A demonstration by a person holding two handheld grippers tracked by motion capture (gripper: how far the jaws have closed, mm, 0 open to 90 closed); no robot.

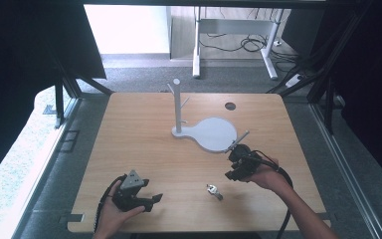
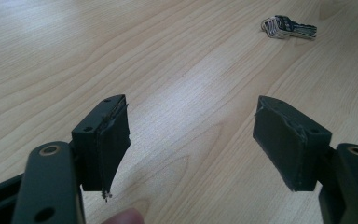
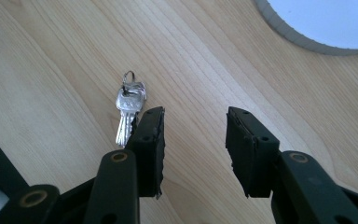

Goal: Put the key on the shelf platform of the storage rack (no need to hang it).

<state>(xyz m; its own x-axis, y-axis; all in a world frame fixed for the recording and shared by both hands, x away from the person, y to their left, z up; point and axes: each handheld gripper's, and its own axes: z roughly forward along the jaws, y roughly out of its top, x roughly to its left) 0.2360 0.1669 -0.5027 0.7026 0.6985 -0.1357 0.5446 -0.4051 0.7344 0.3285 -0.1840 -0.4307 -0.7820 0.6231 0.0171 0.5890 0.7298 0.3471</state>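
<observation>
The bunch of keys (image 3: 129, 103) is lying flat on the tabletop (image 1: 144, 149) just beside the empty, half-open right gripper (image 3: 195, 140), which is needing to centre over it before closing.

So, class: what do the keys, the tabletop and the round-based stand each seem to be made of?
Keys: metal, going by the bright silvery shine on the blades and ring. Tabletop: wood or wood-look laminate, with pale grain lines and a smooth matte surface. Stand: uniform matte grey, probably plastic or painted metal; the look leaves it open.
</observation>
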